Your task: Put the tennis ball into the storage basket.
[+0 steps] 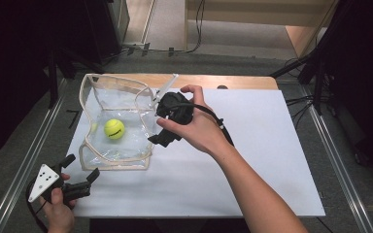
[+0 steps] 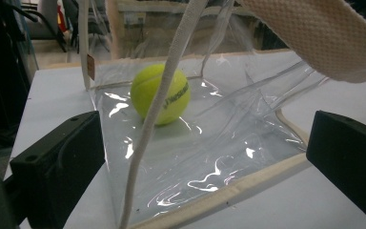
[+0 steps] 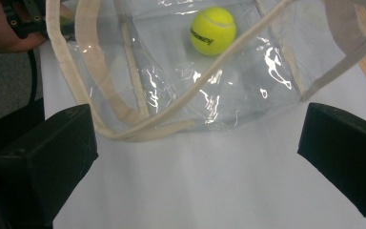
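Tennis ball (image 1: 114,129): lying on the floor of the clear bag, well inside its walls; this part of the work is looking done.
Clear bag (image 1: 100,99): sitting on the white sheet at the left of the tabletop (image 1: 252,83), mouth gaping upward, cream-trimmed rim sagging and its strap (image 2: 148,125) draping across the opening.
Right claw (image 1: 167,127): hovering just beside the bag's right wall, its jaws standing wide apart and gripping nothing; in the right gripper view bare white sheet is lying between them.
Left claw (image 1: 81,173): resting near the bag's near-left corner, jaws spread; the bag's near edge is lying ahead of them, and the pads are not pressing on it.
White sheet (image 1: 252,160): covering most of the tabletop, bare to the right of the bag.
Progress: the ball is already sitting in the bag; by my reading, what is left is tidying or closing the bag, or lifting it by its strap.
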The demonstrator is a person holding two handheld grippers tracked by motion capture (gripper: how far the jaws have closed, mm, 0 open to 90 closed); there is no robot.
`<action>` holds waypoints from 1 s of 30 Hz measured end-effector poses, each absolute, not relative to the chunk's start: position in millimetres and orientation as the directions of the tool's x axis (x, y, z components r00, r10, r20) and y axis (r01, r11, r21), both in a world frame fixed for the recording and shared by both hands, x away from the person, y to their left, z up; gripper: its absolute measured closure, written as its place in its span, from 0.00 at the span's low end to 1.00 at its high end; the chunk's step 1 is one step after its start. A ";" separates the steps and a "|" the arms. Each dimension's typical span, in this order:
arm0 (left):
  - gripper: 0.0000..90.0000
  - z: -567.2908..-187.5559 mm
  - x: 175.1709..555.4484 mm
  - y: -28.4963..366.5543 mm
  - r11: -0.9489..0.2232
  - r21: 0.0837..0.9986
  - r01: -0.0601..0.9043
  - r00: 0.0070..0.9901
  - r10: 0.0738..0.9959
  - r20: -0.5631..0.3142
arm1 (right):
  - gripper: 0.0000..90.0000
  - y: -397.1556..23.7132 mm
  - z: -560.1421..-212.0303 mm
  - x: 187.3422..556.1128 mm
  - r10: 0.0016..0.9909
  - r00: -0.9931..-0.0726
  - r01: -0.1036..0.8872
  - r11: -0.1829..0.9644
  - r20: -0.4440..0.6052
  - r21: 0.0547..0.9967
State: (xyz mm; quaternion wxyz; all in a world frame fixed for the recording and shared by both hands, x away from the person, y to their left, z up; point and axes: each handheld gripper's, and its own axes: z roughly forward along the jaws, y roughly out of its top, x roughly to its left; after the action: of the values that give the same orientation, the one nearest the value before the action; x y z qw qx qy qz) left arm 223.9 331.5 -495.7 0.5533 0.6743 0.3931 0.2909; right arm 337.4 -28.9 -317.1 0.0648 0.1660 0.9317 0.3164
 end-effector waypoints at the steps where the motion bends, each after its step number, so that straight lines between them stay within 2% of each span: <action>1: 0.00 -495.7 223.9 331.4 -0.077 0.975 0.208 0.521 0.852 -0.044 | 0.00 -32.0 -318.5 336.9 0.356 -0.934 0.274 0.740 -0.013 0.615; 30: 0.00 -495.6 224.0 331.6 -0.081 0.975 0.208 0.522 0.852 -0.040 | 0.00 -95.3 -372.2 320.0 0.417 -0.909 0.320 0.701 -0.002 0.637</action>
State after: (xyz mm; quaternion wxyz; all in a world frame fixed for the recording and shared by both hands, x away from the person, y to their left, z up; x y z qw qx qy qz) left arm 224.0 331.6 -495.6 0.5526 0.6750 0.3924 0.2915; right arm 320.0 -95.3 -372.2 0.0733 0.2004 0.9193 0.3308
